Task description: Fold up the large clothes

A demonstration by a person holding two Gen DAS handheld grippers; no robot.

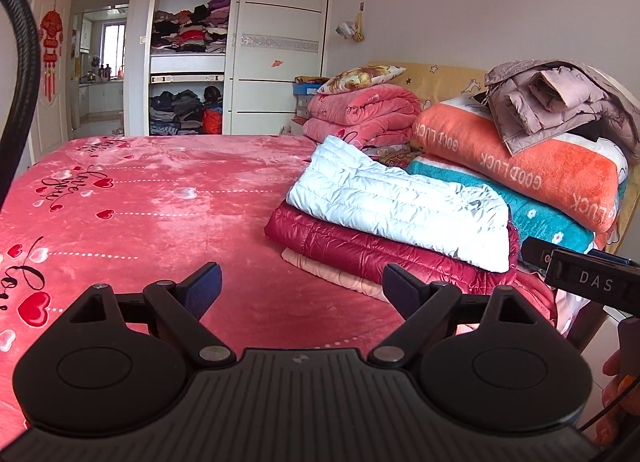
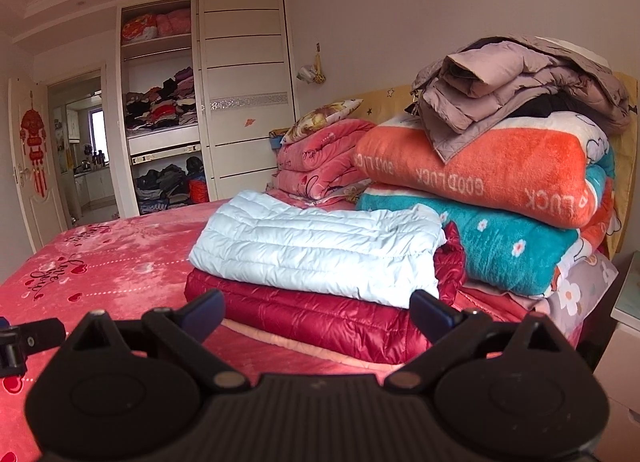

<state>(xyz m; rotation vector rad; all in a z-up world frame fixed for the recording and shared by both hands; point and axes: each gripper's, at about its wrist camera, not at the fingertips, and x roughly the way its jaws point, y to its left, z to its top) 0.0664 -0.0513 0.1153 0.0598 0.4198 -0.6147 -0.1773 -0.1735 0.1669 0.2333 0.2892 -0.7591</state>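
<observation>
On the bed: a stack of folded jackets was seen, a pale blue jacket (image 2: 316,250) on a red jacket (image 2: 320,322), with a pink garment (image 1: 332,274) at the bottom.
Blankets: a mauve jacket (image 2: 516,90) was left crumpled on the orange blanket (image 2: 480,166), not yet folded as it was judged.
Left gripper (image 1: 302,282): held wide and empty over the bedcover (image 1: 160,190).
Right gripper (image 2: 318,308): held wide and empty, just before the stack.
Step judged: the mauve jacket was to be fetched next.
Advice: it should be taken by collar or shoulders with both grippers, lifted clear of the blanket, and spread flat on the bare bedcover.
Left view only: more free bedcover was shown, also the right gripper's body and a hand (image 1: 620,386) at the edge.
Right view only: the mauve jacket was shown more fully, and a nightstand (image 2: 628,302).
</observation>
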